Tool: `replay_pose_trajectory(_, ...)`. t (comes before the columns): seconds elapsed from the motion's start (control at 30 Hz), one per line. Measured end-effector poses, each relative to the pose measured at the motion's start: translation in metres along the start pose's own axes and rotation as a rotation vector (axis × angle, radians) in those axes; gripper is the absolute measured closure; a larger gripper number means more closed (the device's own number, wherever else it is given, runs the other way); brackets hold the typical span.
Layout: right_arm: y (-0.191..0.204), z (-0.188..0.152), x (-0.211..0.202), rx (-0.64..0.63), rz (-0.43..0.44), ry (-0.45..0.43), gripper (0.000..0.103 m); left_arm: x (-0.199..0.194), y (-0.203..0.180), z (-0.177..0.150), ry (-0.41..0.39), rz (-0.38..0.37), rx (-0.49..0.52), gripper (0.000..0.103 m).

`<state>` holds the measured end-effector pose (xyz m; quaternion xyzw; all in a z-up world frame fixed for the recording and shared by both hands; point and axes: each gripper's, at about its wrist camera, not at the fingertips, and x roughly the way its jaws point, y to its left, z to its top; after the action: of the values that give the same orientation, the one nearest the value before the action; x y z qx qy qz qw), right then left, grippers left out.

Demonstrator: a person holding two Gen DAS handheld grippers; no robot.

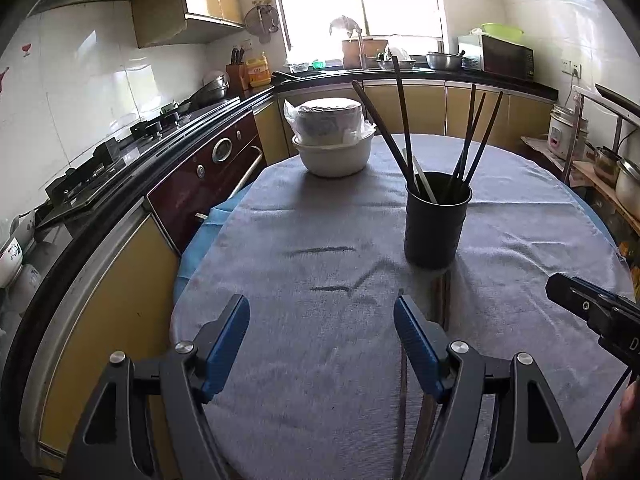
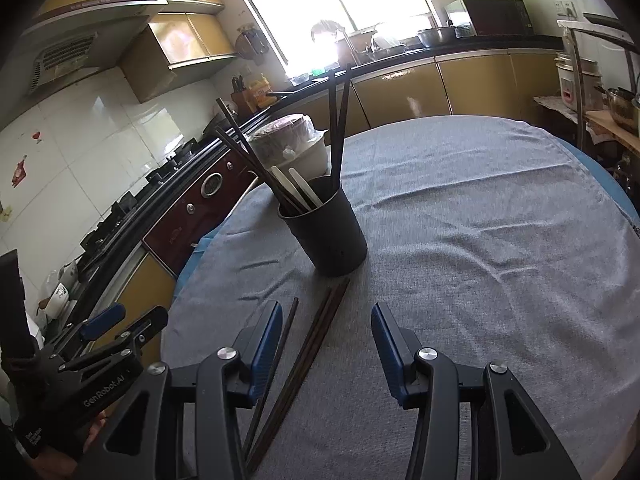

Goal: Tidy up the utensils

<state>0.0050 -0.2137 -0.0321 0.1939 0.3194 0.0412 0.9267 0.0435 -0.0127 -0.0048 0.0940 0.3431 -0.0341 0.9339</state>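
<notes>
A black utensil cup [image 1: 436,224] stands on the grey tablecloth [image 1: 320,248] and holds several dark chopsticks and a pale utensil; it also shows in the right wrist view [image 2: 332,236]. Loose brown chopsticks [image 2: 308,364] lie on the cloth in front of the cup, partly seen by the left gripper's right finger [image 1: 440,300]. My left gripper [image 1: 322,312] is open and empty above the cloth. My right gripper [image 2: 326,320] is open and empty, with the loose chopsticks between and beside its left finger.
Stacked white bowls wrapped in plastic [image 1: 330,136] stand at the table's far side. A stove and counter [image 1: 120,160] run along the left. A shelf with pots [image 1: 608,160] stands to the right. The left gripper shows at lower left in the right wrist view [image 2: 100,344].
</notes>
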Motion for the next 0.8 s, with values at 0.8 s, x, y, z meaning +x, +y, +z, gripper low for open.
replay_pose_trajectory(0.8,-0.001,-0.007,0.018,0.015,-0.006,0.053,0.054,0.017,0.003,-0.005,0.043,-0.005,-0.009,0.028)
